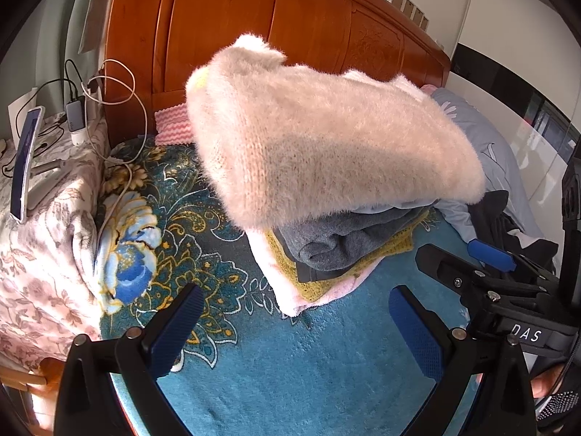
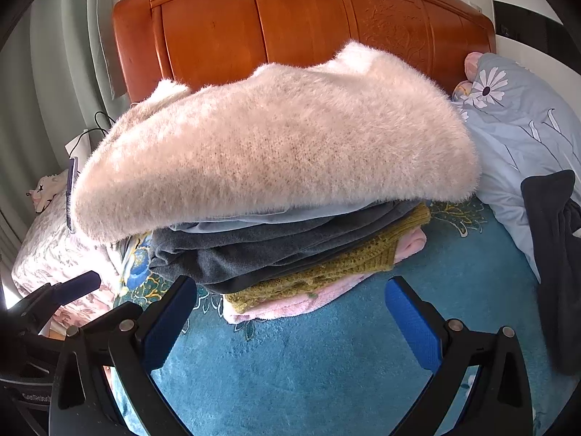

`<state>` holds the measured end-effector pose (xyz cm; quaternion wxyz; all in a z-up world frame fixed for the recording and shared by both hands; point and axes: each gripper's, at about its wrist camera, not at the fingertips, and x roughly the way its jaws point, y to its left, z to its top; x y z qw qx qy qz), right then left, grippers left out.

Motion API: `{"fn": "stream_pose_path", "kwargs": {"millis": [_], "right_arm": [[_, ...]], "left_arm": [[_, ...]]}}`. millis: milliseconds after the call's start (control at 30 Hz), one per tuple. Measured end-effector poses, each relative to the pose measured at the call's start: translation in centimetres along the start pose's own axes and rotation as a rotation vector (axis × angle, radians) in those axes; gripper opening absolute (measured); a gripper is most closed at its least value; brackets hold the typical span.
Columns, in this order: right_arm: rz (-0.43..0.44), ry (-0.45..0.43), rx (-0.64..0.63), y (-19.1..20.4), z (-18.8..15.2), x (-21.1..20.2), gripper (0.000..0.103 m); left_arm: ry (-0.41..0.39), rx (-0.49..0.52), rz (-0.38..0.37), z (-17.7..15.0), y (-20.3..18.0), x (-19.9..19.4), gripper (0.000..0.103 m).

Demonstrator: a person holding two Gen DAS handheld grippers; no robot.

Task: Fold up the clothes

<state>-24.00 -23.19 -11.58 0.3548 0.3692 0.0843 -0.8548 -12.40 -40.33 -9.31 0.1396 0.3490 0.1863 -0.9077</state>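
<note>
Right wrist view looks straight at a pile of folded clothes on the teal blanket (image 2: 326,356) of the bed, with the fluffy cream sweater (image 2: 276,156) lying on top of it. Under it sit a pale blue layer, a grey garment (image 2: 232,254), a mustard knit (image 2: 348,261) and a pink fleece (image 2: 290,305) at the bottom. The right claw (image 2: 290,330) is spread wide and holds nothing, just near of the pile; the left claw (image 1: 294,330) is likewise spread and empty, near and to the left of the pile.

My judgement of the risk: the sweater is wider than the layers beneath and overhangs them on the left, unsupported. A nudge from either claw, or a pull on the blanket, could tip it off that side or skew the whole stack, and the lower layers already sit unevenly.

The sweater's long axis runs left to right across the bed, roughly parallel to the wooden headboard (image 2: 290,25), its folded rounded edge facing near
</note>
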Motion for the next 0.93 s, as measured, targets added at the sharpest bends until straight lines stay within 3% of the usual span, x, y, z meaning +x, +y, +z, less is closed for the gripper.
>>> {"fn": "stream_pose_path", "kwargs": {"millis": [933], "right_arm": [[0.005,0.02,0.007,0.07,-0.58,0.62,0.103]], "left_arm": [[-0.043,0.004,0.003,-0.31,-0.18,-0.39,0.103]]}}
